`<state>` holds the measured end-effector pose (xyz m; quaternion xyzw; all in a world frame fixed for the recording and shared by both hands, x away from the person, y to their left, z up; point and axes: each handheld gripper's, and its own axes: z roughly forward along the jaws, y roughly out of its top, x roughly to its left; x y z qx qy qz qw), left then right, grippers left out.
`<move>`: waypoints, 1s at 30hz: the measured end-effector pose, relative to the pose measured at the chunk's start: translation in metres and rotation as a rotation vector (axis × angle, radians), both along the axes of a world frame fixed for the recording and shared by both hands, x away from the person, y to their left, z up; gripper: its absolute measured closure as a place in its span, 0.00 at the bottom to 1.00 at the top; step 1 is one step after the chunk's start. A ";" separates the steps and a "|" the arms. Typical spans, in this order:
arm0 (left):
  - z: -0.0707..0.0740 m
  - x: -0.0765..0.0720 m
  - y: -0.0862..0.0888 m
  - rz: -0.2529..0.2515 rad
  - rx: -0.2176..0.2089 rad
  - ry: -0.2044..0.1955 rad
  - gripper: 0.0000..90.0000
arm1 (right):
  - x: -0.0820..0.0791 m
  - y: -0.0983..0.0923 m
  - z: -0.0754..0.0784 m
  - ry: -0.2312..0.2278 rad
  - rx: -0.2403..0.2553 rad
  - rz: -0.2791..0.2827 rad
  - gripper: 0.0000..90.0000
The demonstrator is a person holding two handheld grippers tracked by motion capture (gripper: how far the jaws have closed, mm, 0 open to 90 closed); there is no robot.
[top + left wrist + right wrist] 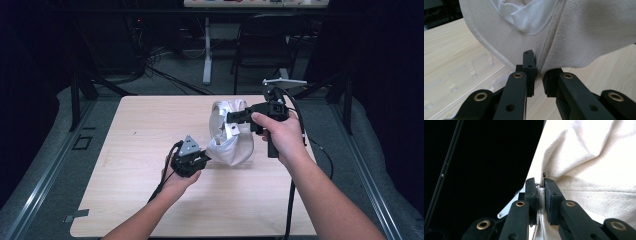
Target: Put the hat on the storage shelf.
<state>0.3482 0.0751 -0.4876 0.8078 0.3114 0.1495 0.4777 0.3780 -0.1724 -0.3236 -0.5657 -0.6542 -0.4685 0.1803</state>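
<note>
A crumpled white canvas bag (231, 142) is held up over the middle of the wooden table (140, 130), its lower part resting on the wood. My left gripper (204, 158) is at the bag's lower left edge. In the left gripper view its jaws pinch a fold of the cream canvas (506, 42), with smoother white lining (524, 17) above. My right gripper (231, 119) is higher, at the bag's upper edge. In the right gripper view the right gripper (541, 192) is shut on a stitched hem of the canvas (594, 165).
A clear plastic piece with slots (461, 72) lies flat on the table, left of the bag in the left gripper view. Beyond the far table edge stand a black chair (265, 40) and a white desk leg (207, 50), with cables on the floor (160, 65).
</note>
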 end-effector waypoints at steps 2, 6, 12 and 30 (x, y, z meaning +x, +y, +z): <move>-0.001 0.005 -0.001 0.004 -0.006 0.006 0.92 | 0.003 0.002 -0.004 0.005 -0.001 0.001 0.91; -0.005 0.012 0.000 0.006 -0.014 0.030 0.92 | 0.009 0.004 -0.009 0.013 -0.003 -0.007 0.91; -0.012 0.015 0.001 0.013 -0.010 0.047 0.92 | 0.013 0.007 -0.016 0.027 -0.013 -0.008 0.91; -0.021 0.013 0.001 0.058 0.013 0.069 0.93 | 0.016 0.014 -0.025 0.038 -0.007 0.002 0.91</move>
